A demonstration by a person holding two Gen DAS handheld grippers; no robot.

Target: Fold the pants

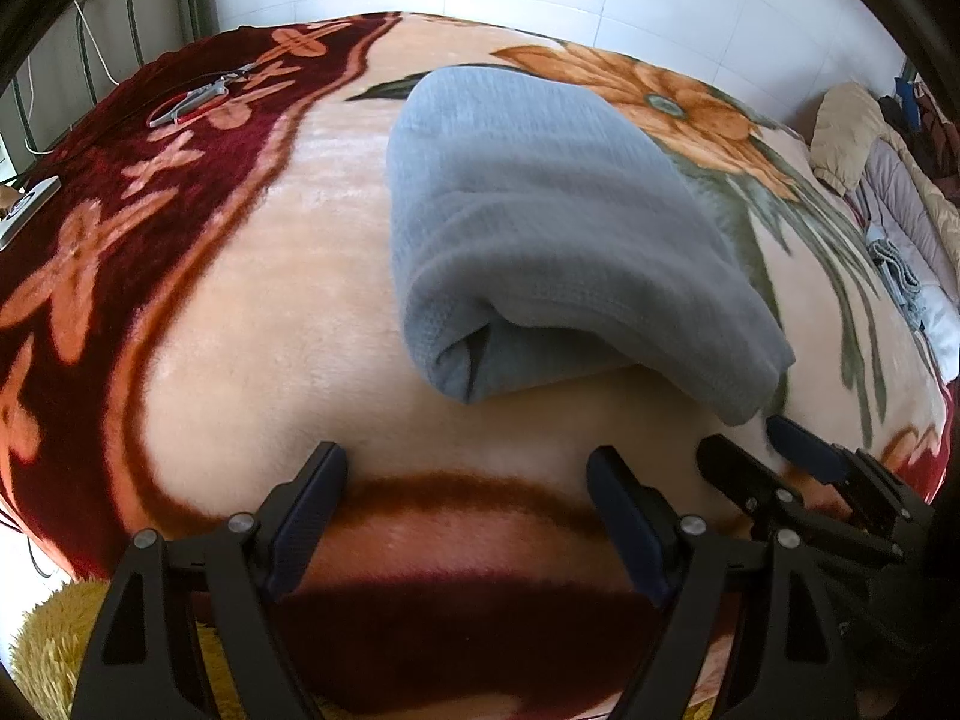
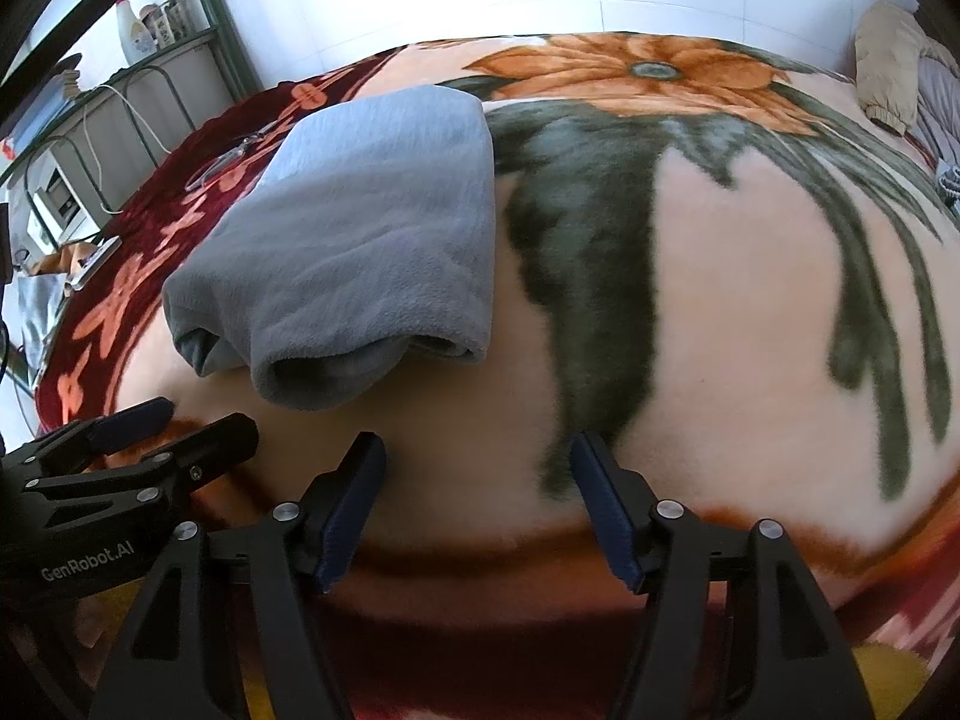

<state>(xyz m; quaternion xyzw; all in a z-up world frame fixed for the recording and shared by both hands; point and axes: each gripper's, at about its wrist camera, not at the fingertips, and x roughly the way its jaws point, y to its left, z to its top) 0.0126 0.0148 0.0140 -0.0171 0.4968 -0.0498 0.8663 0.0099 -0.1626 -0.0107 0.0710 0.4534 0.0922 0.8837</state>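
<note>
The grey fleece pants (image 1: 540, 228) lie folded into a thick bundle on the floral blanket (image 1: 270, 330); they also show in the right wrist view (image 2: 360, 240), with the open leg ends facing me. My left gripper (image 1: 465, 465) is open and empty, just in front of the bundle's near edge. My right gripper (image 2: 477, 450) is open and empty, in front and to the right of the bundle. The right gripper shows at the lower right of the left wrist view (image 1: 750, 438), close to the bundle's near right corner. The left gripper shows at the lower left of the right wrist view (image 2: 198, 420).
Scissors (image 1: 198, 99) and a small device (image 1: 27, 204) lie on the blanket's dark red border at left. Piled clothes and bedding (image 1: 888, 180) sit at the far right. A metal rack with cables (image 2: 120, 108) stands beyond the bed's left edge.
</note>
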